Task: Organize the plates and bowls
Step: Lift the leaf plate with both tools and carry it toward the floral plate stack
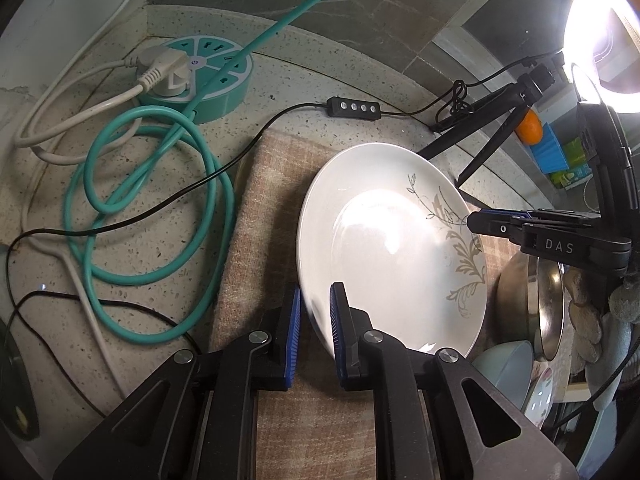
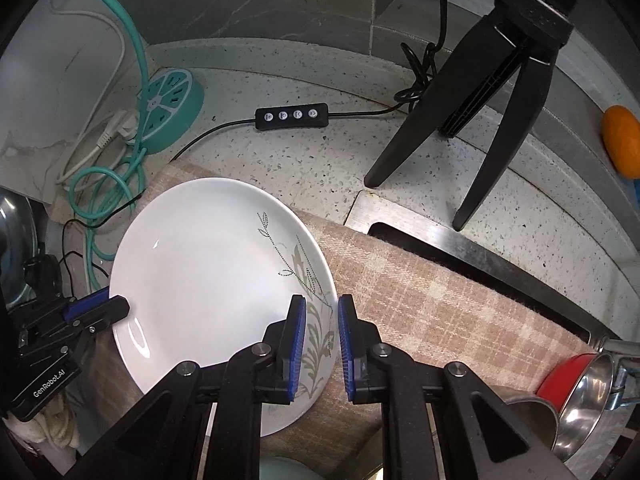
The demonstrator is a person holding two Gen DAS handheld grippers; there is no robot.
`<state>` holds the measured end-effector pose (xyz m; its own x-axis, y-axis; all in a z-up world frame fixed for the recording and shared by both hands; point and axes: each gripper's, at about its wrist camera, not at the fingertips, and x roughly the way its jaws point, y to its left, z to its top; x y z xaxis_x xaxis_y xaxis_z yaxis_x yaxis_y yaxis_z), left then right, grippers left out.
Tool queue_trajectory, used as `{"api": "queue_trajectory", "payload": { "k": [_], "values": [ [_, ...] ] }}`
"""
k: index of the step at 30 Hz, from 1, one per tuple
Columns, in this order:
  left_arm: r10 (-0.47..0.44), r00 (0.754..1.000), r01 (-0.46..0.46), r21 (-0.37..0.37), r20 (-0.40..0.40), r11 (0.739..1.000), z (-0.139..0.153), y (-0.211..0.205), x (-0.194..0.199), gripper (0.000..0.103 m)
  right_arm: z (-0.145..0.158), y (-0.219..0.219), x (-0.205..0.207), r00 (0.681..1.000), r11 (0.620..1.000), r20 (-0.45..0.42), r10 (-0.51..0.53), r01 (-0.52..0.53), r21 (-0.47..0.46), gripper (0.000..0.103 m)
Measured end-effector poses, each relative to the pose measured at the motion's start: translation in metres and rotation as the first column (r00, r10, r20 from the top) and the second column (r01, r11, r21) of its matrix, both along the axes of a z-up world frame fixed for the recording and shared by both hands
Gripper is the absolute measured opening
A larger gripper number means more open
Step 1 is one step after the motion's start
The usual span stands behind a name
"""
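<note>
The left tool [image 1: 316, 320] is narrowed onto the near-left rim of the white plate [image 1: 384, 248]. The right tool [image 2: 322, 328] pinches the opposite rim, over the leaf print. The plate sits on a checked cloth [image 2: 432, 300] on the desk [image 2: 312, 160], tripod [image 2: 480, 100] beyond it.

Home kitchen, speckled stone counter [image 2: 320, 160], steel sink rim [image 2: 400, 220], stacked bowls [image 1: 516, 364], steel pan [image 2: 580, 400]
</note>
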<state>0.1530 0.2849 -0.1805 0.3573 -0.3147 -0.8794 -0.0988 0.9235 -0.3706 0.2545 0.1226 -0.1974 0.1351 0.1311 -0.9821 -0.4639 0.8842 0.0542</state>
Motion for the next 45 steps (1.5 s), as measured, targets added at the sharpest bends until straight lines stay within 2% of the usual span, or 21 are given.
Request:
{"api": "queue_trajectory", "payload": {
  "k": [10, 15, 20, 26, 34, 45],
  "values": [
    [0.0, 1.0, 0.0, 0.013, 0.0, 1.0, -0.001, 0.0, 0.0, 0.01, -0.012, 0.004, -0.002, 1.0, 0.999, -0.017, 0.026, -0.026, -0.026, 0.013],
    [0.003, 1.0, -0.003, 0.02, -0.006, 1.0, -0.004, -0.002, 0.001, 0.008, -0.016, 0.003, 0.001, 0.999, 1.0, -0.033, 0.007, -0.008, -0.016, 0.008],
    [0.012, 1.0, -0.012, 0.016, -0.006, 1.0, -0.004, -0.002, 0.001, 0.008, -0.015, 0.001, 0.0, 1.0, 1.0, -0.025, 0.001, -0.001, -0.001, 0.008],
    [0.04, 0.999, -0.04, 0.001, -0.01, 0.999, -0.002, 0.002, -0.001, 0.008, -0.011, -0.007, -0.003, 0.999, 0.999, -0.025, -0.029, 0.029, 0.028, 0.007],
    [0.071, 0.997, -0.071, 0.007, 0.005, 0.997, 0.007, 0.011, -0.004, 0.008, -0.005, -0.017, -0.009, 0.995, 0.993, -0.066, -0.072, 0.078, 0.085, 0.007],
    [0.123, 0.992, -0.123, 0.008, 0.012, 0.992, 0.018, 0.026, -0.018, 0.008, 0.012, -0.012, -0.022, 0.993, 0.984, -0.086, -0.076, 0.088, 0.152, 0.006]
  ]
}}
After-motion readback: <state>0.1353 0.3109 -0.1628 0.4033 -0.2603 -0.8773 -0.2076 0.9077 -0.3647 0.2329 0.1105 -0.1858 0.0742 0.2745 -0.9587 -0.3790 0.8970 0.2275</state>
